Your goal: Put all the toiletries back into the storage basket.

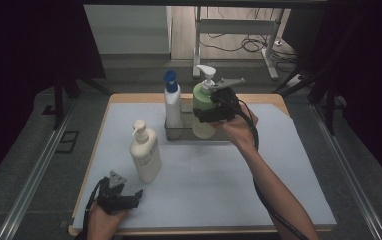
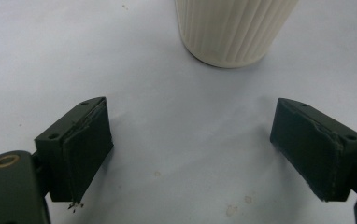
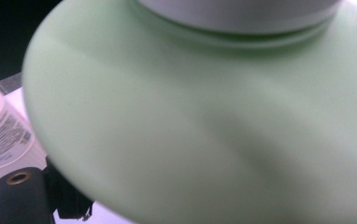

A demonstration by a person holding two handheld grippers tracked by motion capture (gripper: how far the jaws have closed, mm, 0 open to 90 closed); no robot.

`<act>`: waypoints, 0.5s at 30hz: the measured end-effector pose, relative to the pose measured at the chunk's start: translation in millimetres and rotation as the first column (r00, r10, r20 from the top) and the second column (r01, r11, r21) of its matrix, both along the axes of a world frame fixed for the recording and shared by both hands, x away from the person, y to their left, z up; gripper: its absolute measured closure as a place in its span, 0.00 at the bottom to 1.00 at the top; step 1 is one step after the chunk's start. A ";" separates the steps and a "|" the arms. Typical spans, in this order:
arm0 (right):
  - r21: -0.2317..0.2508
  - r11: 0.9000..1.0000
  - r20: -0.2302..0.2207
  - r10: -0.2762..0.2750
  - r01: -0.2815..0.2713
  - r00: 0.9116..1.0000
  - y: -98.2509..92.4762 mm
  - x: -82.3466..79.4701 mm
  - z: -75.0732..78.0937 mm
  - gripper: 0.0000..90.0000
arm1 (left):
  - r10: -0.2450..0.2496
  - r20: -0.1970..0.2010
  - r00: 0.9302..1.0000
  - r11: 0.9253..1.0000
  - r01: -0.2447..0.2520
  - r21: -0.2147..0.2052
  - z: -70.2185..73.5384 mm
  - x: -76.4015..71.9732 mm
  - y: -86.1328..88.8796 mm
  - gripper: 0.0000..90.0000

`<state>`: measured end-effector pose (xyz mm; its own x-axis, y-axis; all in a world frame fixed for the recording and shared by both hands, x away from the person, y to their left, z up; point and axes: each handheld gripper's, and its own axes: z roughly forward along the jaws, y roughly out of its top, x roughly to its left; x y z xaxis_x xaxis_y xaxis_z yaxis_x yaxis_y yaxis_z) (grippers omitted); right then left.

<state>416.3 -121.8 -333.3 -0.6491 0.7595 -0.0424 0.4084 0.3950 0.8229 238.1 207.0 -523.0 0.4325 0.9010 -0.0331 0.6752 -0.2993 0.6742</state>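
A pale green pump bottle with a white pump stands at the back middle of the table, and my right gripper is shut on its body from the right. In the right gripper view the green bottle sits right against the camera and hides one jaw. Near the front left edge, my left gripper lies low over the mat with nothing in it. In the left gripper view, the left gripper stands open, with the ribbed base of a cream pump bottle just ahead.
The cream pump bottle stands upright left of centre on the pale blue mat. A white bottle with a blue cap stands in a small grey holder beside the green bottle. Metal rails run along both sides of the table.
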 end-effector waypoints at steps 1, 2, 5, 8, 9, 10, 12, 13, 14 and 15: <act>0.001 1.000 -0.001 -0.005 0.005 1.000 0.1 2.3 -0.7 0.14 | 0.000 0.000 1.000 1.000 0.000 0.000 0.0 0.0 0.0 0.14; 0.002 1.000 0.000 -0.007 0.007 1.000 0.2 3.7 -1.1 0.14 | 0.000 0.000 1.000 1.000 0.000 0.000 0.0 0.0 0.0 0.14; 0.004 1.000 0.000 -0.017 0.017 1.000 0.9 8.3 -2.3 0.14 | 0.000 0.000 1.000 1.000 0.000 0.001 0.0 0.0 0.0 0.14; 0.002 1.000 -0.002 -0.024 0.024 1.000 2.1 13.1 -3.2 0.14 | 0.000 0.000 1.000 1.000 0.000 0.000 0.0 0.0 0.0 0.14; 0.001 1.000 -0.003 -0.026 0.026 1.000 2.4 14.2 -3.3 0.14 | 0.000 0.000 1.000 1.000 0.000 0.001 0.0 0.0 0.1 0.14; 0.000 1.000 -0.002 -0.031 0.031 1.000 3.0 15.5 -3.5 0.14 | 0.000 0.000 1.000 1.000 0.000 0.001 0.0 0.0 0.0 0.14; -0.002 0.999 0.001 -0.035 0.035 0.999 3.8 18.2 -3.7 0.14 | -0.001 0.000 1.000 1.000 0.001 0.000 0.0 0.1 0.0 0.14; -0.001 0.999 0.002 -0.039 0.039 0.999 4.3 20.0 -3.6 0.14 | -0.001 0.000 1.000 1.000 0.001 0.000 0.1 0.1 0.0 0.14; 0.000 0.999 0.003 -0.043 0.043 0.999 4.9 21.4 -3.6 0.14 | 0.000 0.000 1.000 1.000 0.000 0.001 0.1 0.0 0.0 0.14; 0.000 0.999 -0.001 -0.043 0.043 0.999 5.3 22.6 -3.5 0.14 | -0.001 0.000 1.000 1.000 0.001 0.001 0.1 0.1 0.0 0.14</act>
<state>438.9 -116.4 -336.8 -0.6156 0.7869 -0.0421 0.4258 0.3771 0.8225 238.1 207.0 -523.0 0.4331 0.9008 -0.0328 0.6753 -0.3002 0.6737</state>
